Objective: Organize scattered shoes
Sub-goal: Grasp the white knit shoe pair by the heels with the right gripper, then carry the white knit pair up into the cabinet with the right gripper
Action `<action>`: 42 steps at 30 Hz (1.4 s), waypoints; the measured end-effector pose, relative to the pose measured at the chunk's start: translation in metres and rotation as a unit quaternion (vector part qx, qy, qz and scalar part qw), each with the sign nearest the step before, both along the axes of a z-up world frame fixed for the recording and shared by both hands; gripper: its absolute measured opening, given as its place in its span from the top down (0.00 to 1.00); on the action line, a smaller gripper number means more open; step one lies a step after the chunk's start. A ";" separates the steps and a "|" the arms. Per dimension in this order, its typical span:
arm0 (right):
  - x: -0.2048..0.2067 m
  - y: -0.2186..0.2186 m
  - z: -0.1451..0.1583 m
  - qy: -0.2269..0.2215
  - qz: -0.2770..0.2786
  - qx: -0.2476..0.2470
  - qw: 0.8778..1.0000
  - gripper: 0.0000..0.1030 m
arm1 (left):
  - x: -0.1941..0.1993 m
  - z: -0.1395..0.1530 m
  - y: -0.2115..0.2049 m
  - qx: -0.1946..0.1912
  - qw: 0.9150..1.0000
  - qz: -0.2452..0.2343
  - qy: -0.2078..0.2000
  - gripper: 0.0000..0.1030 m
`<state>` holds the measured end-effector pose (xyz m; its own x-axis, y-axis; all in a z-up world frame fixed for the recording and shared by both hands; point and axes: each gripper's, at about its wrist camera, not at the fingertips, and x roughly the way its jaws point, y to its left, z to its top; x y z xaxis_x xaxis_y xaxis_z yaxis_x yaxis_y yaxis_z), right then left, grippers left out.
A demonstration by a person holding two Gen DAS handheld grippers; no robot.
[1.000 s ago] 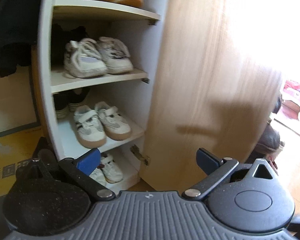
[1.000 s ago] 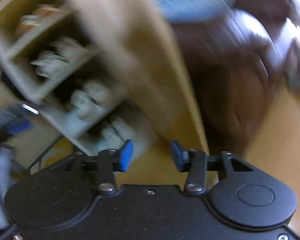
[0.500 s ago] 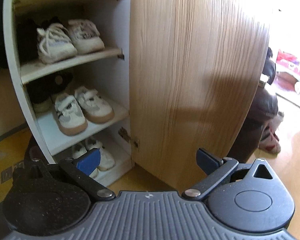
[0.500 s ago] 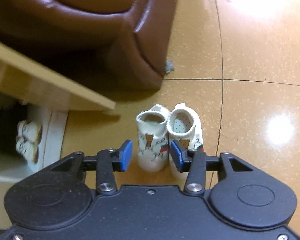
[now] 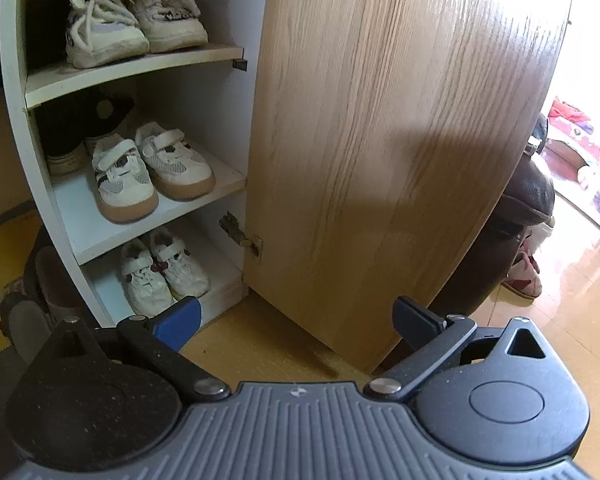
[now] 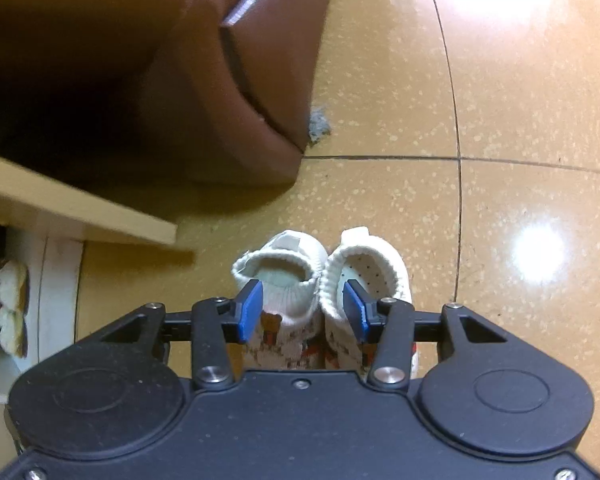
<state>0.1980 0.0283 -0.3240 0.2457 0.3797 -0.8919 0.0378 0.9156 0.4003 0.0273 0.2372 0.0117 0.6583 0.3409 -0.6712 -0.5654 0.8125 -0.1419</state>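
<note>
A white shoe cabinet (image 5: 16, 128) is seen in the left wrist view with its wood-grain door (image 5: 400, 140) swung open. Three shelves are visible. On the top one, a pair of worn white lace-up sneakers (image 5: 132, 24) is set side by side. On the middle one, a pair of white strap sneakers with tan soles (image 5: 148, 172) is placed in front of a dark shoe (image 5: 84, 128). On the lowest one, a pair of small white strap shoes (image 5: 160, 268) is stored, toes toward the camera.

A brown leather sofa (image 6: 140, 60) is recorded in the right wrist view, standing on the speckled yellow tile floor (image 6: 520, 120), with the door's lower edge just in front of it. Only this view shows the pair of small white knit shoes (image 6: 320, 268); they stand upright and touching on the floor, just beside the open door and outside the cabinet.

The right gripper (image 6: 304, 308) is held directly over this pair, jaws partly open. Its left pad lies at the outer side of the left shoe's collar; its right pad is inside the right shoe's opening. Both inner collars are thus between the pads. Whether the pads press on the knit cannot be told.

The left gripper (image 5: 296, 320) is noted only in its own view: spread wide, empty, aimed at the foot of the door.
</note>
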 end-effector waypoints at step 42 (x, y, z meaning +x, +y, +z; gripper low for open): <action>-0.106 -0.042 0.180 -0.221 0.105 0.056 0.968 0.90 | -0.026 0.025 0.011 0.032 0.999 0.032 -0.030 0.00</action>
<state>0.0920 -0.0133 -0.1438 0.5017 0.5502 -0.6675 -0.3421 0.8349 0.4311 0.0017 0.2478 0.0363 0.6721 0.4245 -0.6067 -0.6091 0.7829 -0.1270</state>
